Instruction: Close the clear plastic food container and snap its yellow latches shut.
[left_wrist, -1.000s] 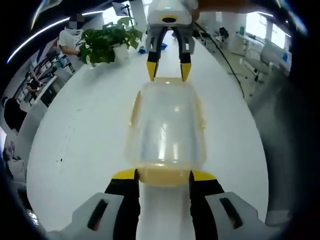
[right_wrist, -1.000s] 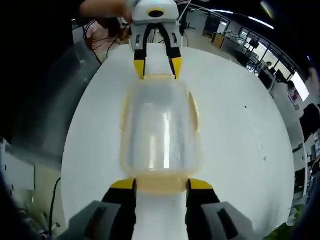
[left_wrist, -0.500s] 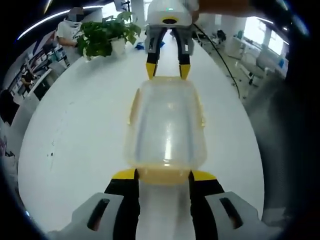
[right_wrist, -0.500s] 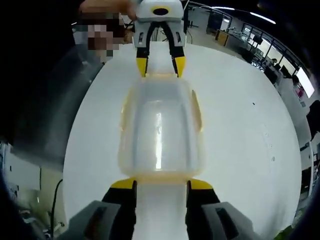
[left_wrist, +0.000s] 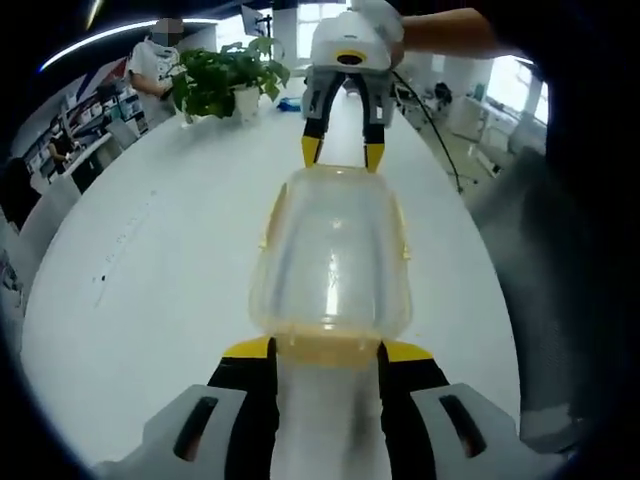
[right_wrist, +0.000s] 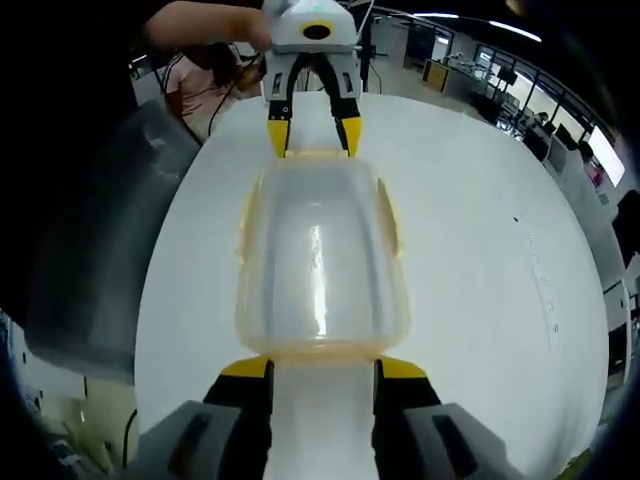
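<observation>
The clear plastic container (left_wrist: 330, 250) lies lid-on on the white table (left_wrist: 150, 270), with pale yellow latches along its sides (left_wrist: 272, 215). In the left gripper view, my left gripper (left_wrist: 327, 350) stands open with the near end latch (left_wrist: 327, 338) between its yellow tips. My right gripper (left_wrist: 343, 155) faces it at the far end, open, its tips at the container's rim. Seen from the right gripper view, the container (right_wrist: 318, 260) runs from my right gripper (right_wrist: 323, 366), open around its end latch (right_wrist: 322, 345), up to the left gripper (right_wrist: 312, 138).
A potted plant (left_wrist: 220, 80) stands at the far left of the table, with a person (left_wrist: 155, 60) behind it. A grey chair back (left_wrist: 510, 200) sits off the right edge, also in the right gripper view (right_wrist: 90, 270). A hand (right_wrist: 200, 20) holds the left gripper.
Both views have tilted a little with the hands. The container and both grippers keep their places at its two ends.
</observation>
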